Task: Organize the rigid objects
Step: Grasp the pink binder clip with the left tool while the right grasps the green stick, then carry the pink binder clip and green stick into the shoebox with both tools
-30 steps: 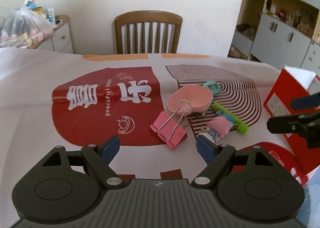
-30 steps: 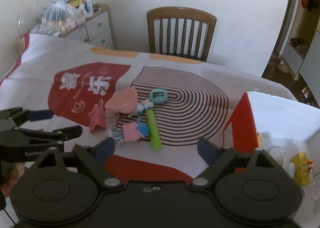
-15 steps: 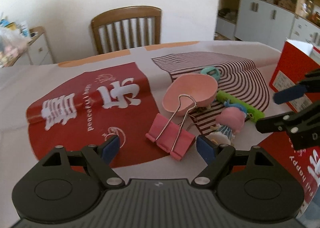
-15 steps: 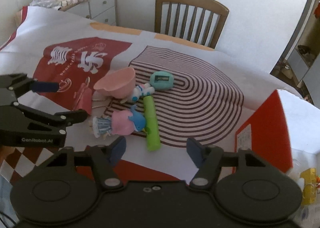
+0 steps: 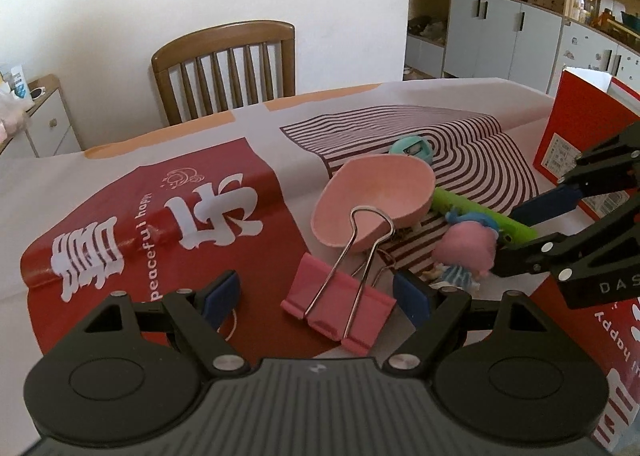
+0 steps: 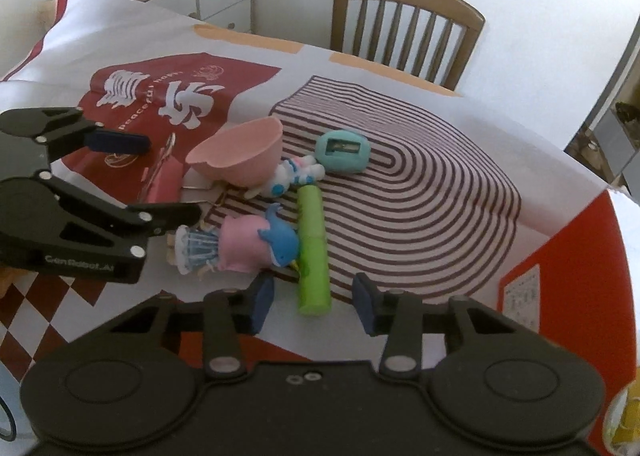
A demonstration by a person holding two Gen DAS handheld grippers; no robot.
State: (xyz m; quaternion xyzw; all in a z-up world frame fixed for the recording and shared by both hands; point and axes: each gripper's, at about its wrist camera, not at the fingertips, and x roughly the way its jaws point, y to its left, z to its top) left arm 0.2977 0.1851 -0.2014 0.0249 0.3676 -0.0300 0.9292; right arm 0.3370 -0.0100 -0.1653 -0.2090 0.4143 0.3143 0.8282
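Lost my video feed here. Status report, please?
Left hand-held gripper open around pink binder clip. Right hand-held gripper open, jaws just been closing, green tube between them. Pink-haired doll touching tube.

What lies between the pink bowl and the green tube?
In the right wrist view, a small white-and-blue figurine lies between the pink bowl and the green tube, touching the bowl's side.
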